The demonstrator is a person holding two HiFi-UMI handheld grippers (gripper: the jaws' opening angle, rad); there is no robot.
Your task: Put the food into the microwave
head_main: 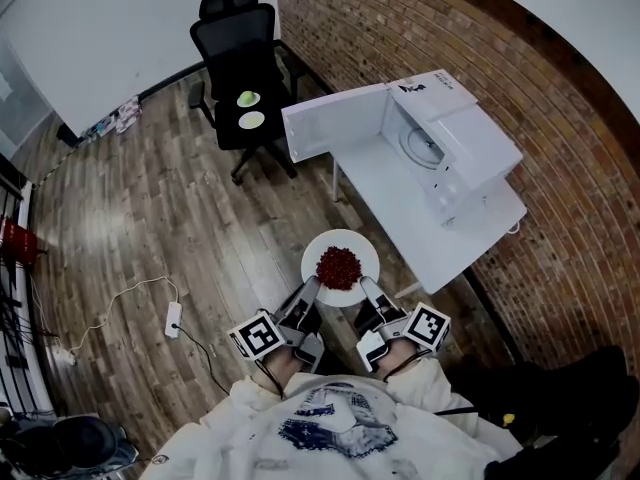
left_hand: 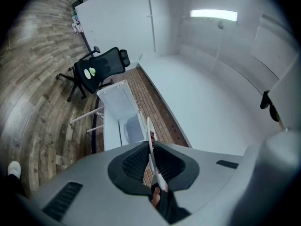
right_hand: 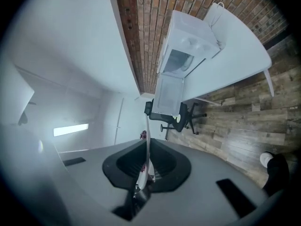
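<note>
Your left gripper point(head_main: 311, 288) and right gripper point(head_main: 367, 289) each clamp the plate point(head_main: 340, 240) of food point(head_main: 338, 266) mid-carry, short of the open microwave point(head_main: 440, 143); next, keep it level and slide it inside.

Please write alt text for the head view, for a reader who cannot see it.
From above: the left gripper and the right gripper each clamp the rim of a white plate of red food. Ahead, a white microwave with its door open stands on a white table beside a brick wall.
</note>
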